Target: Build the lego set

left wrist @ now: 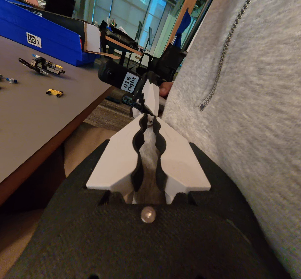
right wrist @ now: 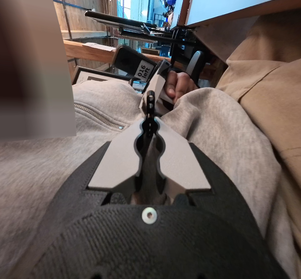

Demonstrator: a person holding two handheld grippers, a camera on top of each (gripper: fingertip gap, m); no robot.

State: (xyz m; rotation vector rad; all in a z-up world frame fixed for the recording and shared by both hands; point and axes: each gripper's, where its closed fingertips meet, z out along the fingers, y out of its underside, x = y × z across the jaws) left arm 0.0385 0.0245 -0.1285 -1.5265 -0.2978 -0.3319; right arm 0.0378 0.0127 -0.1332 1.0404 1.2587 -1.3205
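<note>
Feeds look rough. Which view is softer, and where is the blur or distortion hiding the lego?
Left wrist view: fisheye bends the table edge; the partial lego build is small but readable. Right wrist view: softer, with motion smear over the grey sweatshirt, though the black beam in the right tongs stays legible.

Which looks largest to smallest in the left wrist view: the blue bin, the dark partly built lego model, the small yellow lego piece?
1. Blue bin
2. Dark partly built lego model
3. Small yellow lego piece

The bin is farthest, so its lead is safe.
</note>
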